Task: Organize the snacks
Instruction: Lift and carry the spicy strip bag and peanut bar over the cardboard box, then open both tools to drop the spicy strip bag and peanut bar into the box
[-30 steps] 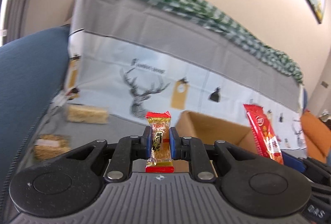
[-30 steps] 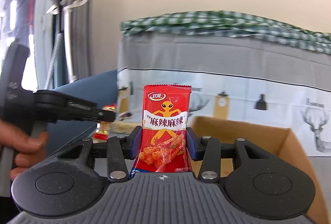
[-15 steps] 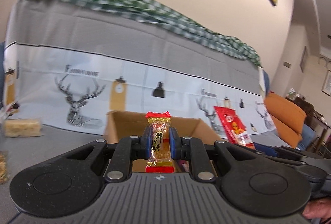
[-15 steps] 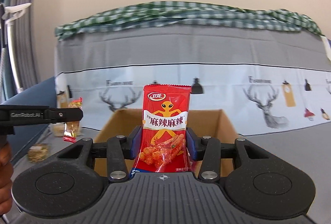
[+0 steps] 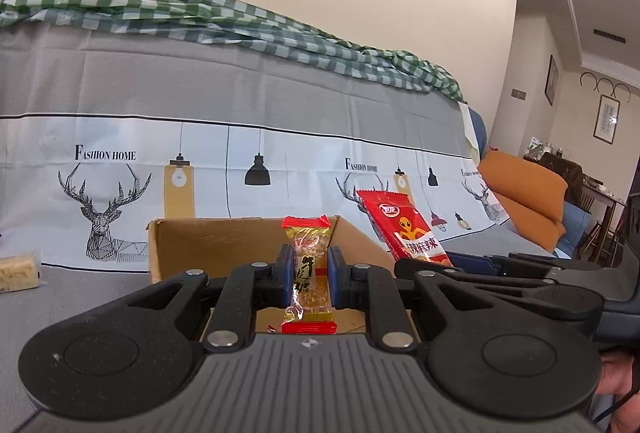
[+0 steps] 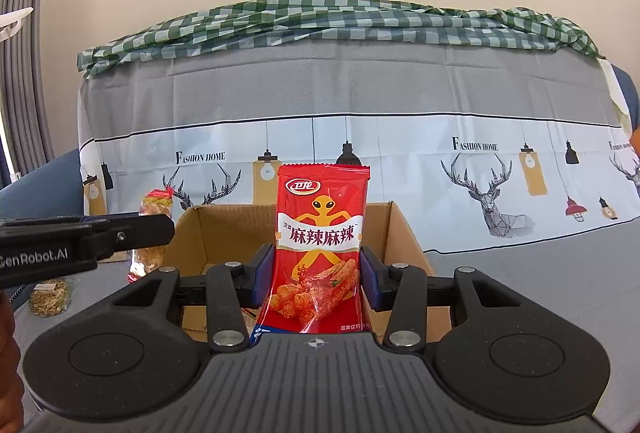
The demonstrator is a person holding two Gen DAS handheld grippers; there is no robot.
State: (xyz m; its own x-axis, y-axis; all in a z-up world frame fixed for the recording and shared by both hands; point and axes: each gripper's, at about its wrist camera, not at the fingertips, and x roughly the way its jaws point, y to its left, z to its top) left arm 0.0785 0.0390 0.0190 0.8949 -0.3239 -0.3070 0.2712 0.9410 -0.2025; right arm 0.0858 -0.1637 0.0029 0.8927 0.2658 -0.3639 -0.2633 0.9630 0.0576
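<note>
My left gripper (image 5: pixel 310 275) is shut on a small gold candy with red ends (image 5: pixel 307 253), held upright above the near edge of an open cardboard box (image 5: pixel 208 245). My right gripper (image 6: pixel 316 275) is shut on a red spicy-strip snack packet (image 6: pixel 320 233), upright over the same box (image 6: pixel 224 233). The red packet also shows at the right of the left wrist view (image 5: pixel 404 229). The left gripper and its candy (image 6: pixel 154 209) show at the left of the right wrist view.
The box stands on a grey cloth-covered sofa seat against a backrest (image 6: pixel 360 89) draped in deer-print cloth. A pale snack bar (image 5: pixel 18 271) and a brownish snack bar (image 6: pixel 50 295) lie left of the box. An orange cushion (image 5: pixel 520 193) is at far right.
Both grippers have swung right and come in over the box, each still holding its snack. The loose snacks on the left have slid toward the view's edge.
</note>
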